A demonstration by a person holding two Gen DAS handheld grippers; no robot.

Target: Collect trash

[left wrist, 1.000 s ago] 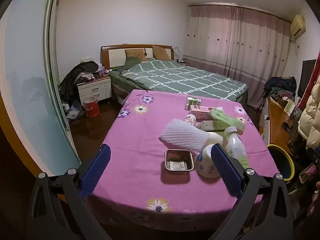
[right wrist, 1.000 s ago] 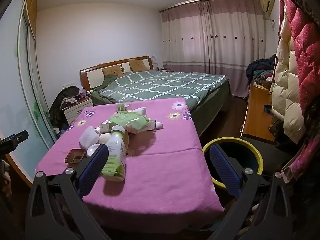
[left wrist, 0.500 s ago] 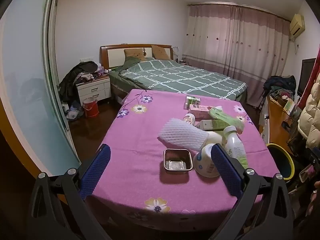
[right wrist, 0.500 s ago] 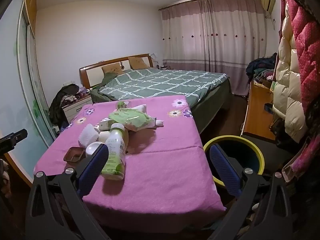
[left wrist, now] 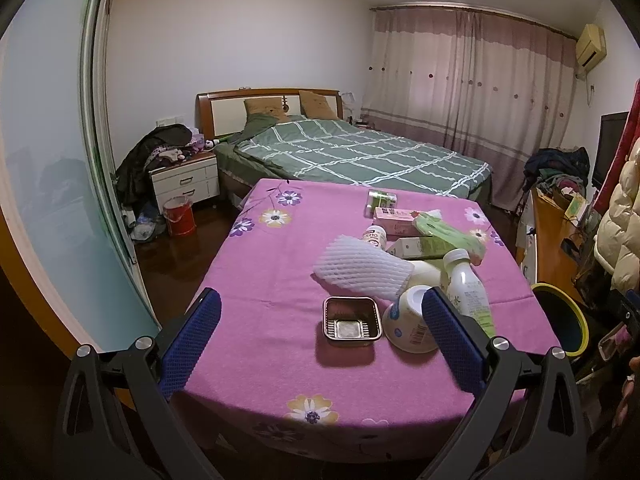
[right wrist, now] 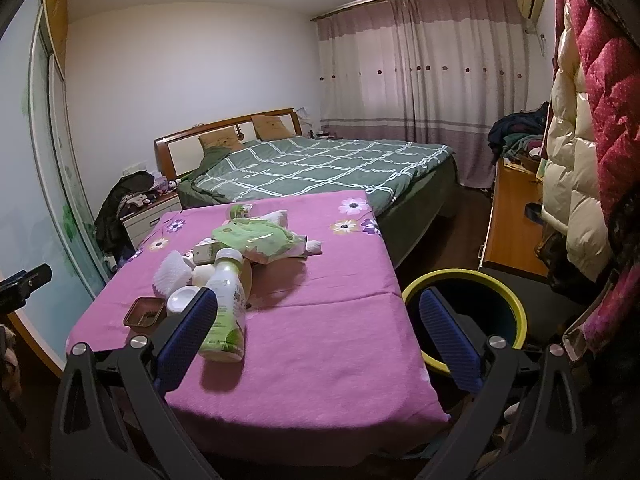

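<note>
Barely anything has moved since a second ago: both views shift slightly, trash pile unchanged. Left gripper [left wrist: 320, 320] hangs over the near edge of the pink-cloth table [left wrist: 260, 280], blue fingers spread wide, nothing between them. Right gripper [right wrist: 316, 320] likewise gaping and empty, left pad in front of the green-label bottle [right wrist: 226, 308], right pad over the yellow-rimmed bin [right wrist: 496, 292].

Trash all sits on the table, right of centre in the left view: small brown tray [left wrist: 351, 321] nearest, empty-looking; white cup [left wrist: 408, 322] on its side just beside it, touching or nearly so. White foam net sleeve [left wrist: 362, 266] behind the tray, leaning on a cream round item, possibly a bowl, mostly hidden. Bottle stands upright just right of the cup. Further back: green pouch [left wrist: 448, 234] lying across a carton [left wrist: 416, 248], pink box [left wrist: 394, 216], small white jar [left wrist: 375, 236], green-white can [left wrist: 381, 199] farthest.

Bin stands on the floor off the table's right side, near its front corner. Green bed [left wrist: 352, 152] behind the table.
</note>
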